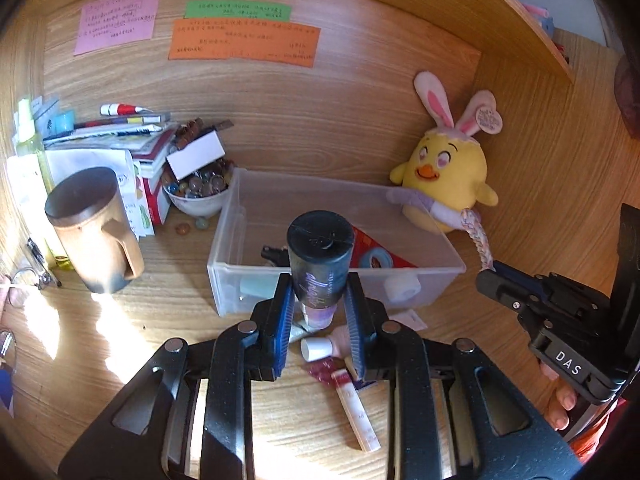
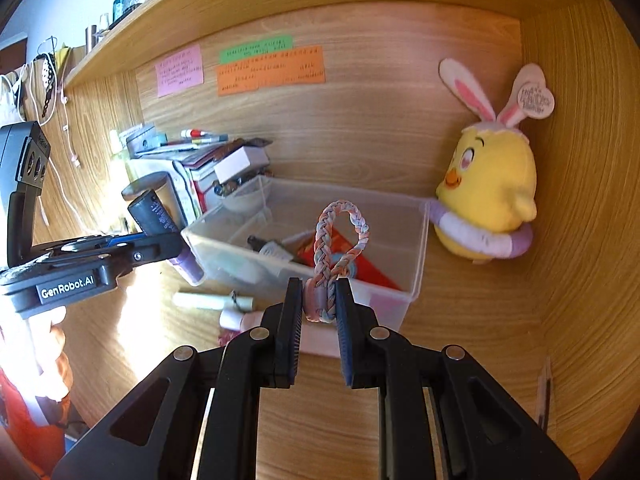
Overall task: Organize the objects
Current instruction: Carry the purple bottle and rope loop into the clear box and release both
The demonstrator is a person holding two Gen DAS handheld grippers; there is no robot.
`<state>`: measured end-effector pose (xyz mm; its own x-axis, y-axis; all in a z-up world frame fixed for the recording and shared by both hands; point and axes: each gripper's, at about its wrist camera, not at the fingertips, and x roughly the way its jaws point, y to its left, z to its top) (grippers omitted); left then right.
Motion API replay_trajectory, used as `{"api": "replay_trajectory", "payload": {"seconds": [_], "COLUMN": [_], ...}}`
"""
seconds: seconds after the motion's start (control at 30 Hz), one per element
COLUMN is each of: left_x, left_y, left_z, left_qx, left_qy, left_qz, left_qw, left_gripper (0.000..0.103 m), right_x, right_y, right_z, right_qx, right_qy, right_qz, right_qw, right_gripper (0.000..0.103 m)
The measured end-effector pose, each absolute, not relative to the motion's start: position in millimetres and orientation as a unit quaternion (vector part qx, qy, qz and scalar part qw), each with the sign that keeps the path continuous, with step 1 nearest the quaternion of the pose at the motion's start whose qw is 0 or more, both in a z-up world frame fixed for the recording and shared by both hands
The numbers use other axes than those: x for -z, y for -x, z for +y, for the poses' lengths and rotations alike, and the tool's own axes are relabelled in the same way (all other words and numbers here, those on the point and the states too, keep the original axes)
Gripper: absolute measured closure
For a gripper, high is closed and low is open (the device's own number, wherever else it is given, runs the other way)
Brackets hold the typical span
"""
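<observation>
Bin point(image 1: 400, 280) lying just ahead of both grippers | left gripper point(image 1: 320, 300) gripping upright tube point(image 1: 320, 260) | right gripper point(image 2: 318, 304) pinching braid point(image 2: 340, 240)

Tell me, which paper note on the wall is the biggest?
The orange note, the lowest of the three. It stretches wider than the green note right above it, and it covers more wall than the pink note off to its left.

- My left gripper point(image 1: 320, 312), matt black plastic, clamps a glossy black-capped tube point(image 1: 320, 260).
- My right gripper point(image 2: 319, 312) pinches a braided cloth loop point(image 2: 340, 236).
- At twelve o'clock: translucent smooth plastic bin point(image 1: 240, 216).
- Fuzzy plush chick point(image 1: 448, 172) at two o'clock.
- Wood-grain desk point(image 1: 100, 340), smooth.
</observation>
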<state>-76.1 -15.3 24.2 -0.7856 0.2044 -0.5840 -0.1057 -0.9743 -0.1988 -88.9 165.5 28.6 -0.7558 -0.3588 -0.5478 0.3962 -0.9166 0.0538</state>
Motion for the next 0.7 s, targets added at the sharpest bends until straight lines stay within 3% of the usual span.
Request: {"api": "replay_trajectory", "payload": {"seconds": [0.7], "left_x": [-36.7], "left_y": [137.8], "left_z": [-29.1], "left_qx": [-0.949], "left_qy": [0.308], "left_qz": [-0.055], "left_qw": [0.03], "left_gripper": [0.078], "right_x": [-30.4], "right_y": [165.0], "right_z": [149.6], "right_qx": [0.938], "right_qy": [-0.288], "right_qz": [0.038], "right_qw": [0.189], "right_gripper": [0.088]}}
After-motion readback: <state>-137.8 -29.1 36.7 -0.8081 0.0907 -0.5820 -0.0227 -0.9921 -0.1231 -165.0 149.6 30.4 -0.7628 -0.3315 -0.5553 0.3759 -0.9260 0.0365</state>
